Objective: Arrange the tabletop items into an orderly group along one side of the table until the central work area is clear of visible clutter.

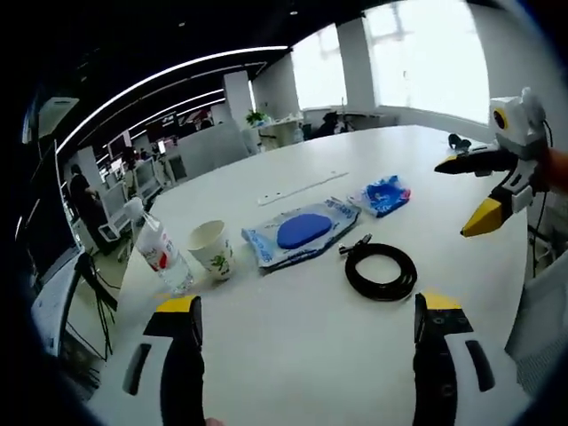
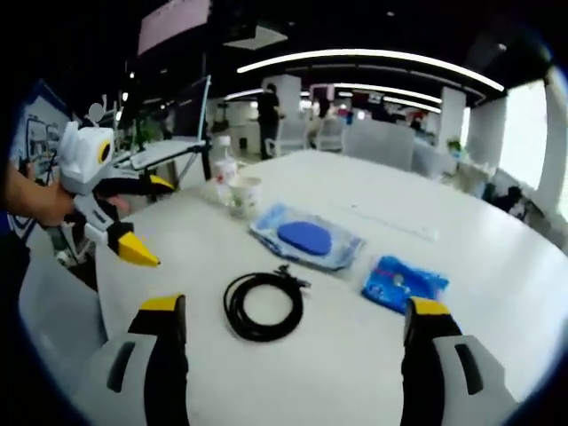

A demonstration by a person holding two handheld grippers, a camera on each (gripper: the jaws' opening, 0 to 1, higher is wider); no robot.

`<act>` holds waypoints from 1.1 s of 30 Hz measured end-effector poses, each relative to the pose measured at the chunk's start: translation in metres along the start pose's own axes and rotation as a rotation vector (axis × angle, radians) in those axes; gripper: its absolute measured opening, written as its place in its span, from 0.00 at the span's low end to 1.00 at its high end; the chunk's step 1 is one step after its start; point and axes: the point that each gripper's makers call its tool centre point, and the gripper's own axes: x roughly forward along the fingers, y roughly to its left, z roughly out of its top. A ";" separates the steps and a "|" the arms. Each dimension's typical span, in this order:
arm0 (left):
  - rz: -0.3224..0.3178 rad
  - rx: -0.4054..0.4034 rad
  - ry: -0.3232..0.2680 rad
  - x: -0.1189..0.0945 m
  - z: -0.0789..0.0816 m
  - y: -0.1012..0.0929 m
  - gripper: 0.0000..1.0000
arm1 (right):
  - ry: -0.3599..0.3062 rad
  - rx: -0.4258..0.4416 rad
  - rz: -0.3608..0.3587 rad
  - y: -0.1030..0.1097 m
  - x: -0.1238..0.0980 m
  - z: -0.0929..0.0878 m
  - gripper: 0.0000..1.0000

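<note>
Five items lie scattered on the white surface (image 1: pixel 293 346) as two hand-held grippers hang above it, neither touching anything. Taking the coiled black cable (image 1: pixel 381 272) as the landmark: the flat packet with a blue oval pad (image 1: pixel 302 232) lies just beyond the cable, the small blue packet (image 1: pixel 382 194) sits beyond the cable and off to the right as the left gripper view has it, and the paper cup (image 1: pixel 213 249) and water bottle (image 1: pixel 161 253) stand together well to the cable's left, near the surface's edge.

Both sets of jaws stand wide apart and empty. In the left gripper view the cable sits ahead of the left gripper (image 1: pixel 306 315), nearer its right jaw. In the right gripper view the cable (image 2: pixel 263 304) lies almost squarely ahead of the right gripper (image 2: pixel 293 321), a shade toward its left jaw, and looks the closer reach. The coil is round, so no long axis dictates the approach; only its short loose end points toward the blue-pad packet. By that reckoning the right gripper is better placed to take the cable first
</note>
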 end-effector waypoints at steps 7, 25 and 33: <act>0.004 -0.010 -0.056 -0.023 0.000 -0.002 0.99 | -0.048 0.060 -0.008 0.010 -0.017 -0.001 1.00; 0.075 -0.063 -0.034 -0.061 -0.031 0.005 0.99 | -0.011 0.056 -0.072 0.008 -0.038 -0.030 1.00; 0.113 -0.077 0.005 -0.066 -0.049 0.016 0.99 | -0.037 0.077 -0.095 0.000 -0.047 -0.028 1.00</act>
